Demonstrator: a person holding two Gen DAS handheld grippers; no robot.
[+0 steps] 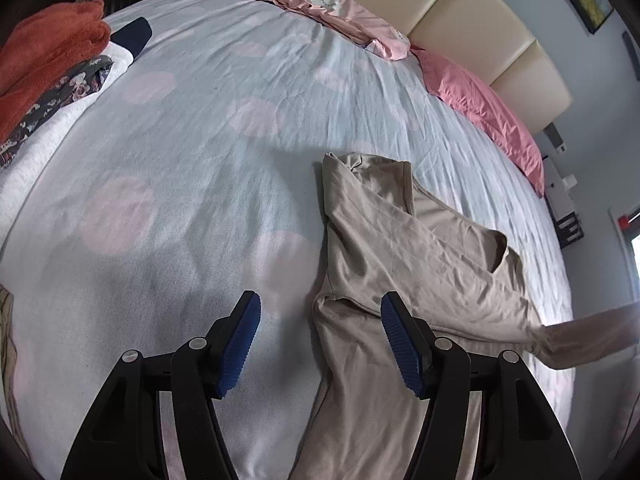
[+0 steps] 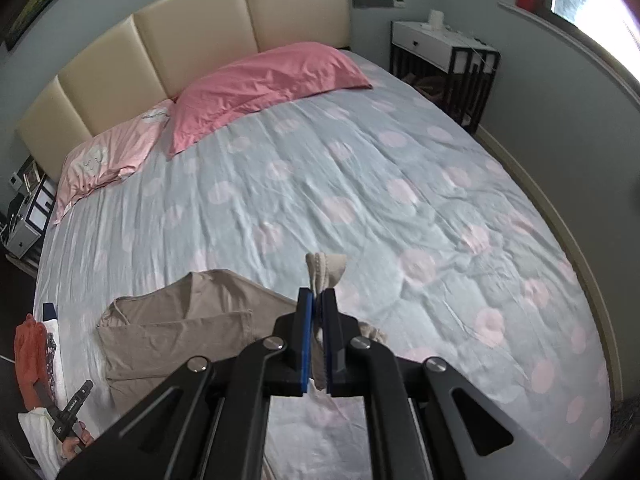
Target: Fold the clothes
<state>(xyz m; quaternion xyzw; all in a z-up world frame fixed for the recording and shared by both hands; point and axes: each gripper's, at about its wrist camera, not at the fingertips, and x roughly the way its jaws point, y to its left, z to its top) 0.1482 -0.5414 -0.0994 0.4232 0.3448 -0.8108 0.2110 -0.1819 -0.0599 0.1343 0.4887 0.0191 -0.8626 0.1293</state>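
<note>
A beige long-sleeved top [image 1: 404, 264] lies partly folded on the pale blue bedsheet with pink dots [image 1: 192, 152]. My left gripper [image 1: 320, 312] is open and empty, just above the top's near left edge. One sleeve [image 1: 592, 340] stretches off to the right, lifted off the bed. In the right wrist view my right gripper [image 2: 318, 294] is shut on that sleeve's cuff [image 2: 326, 270], which sticks up between the pads. The body of the top [image 2: 180, 332] lies to its left.
A pile of clothes, orange [image 1: 44, 60], floral and white, sits at the bed's left edge. Pink pillows [image 2: 264, 84] lie by the cream headboard [image 2: 192, 36]. A white nightstand [image 2: 440, 56] stands by the window wall.
</note>
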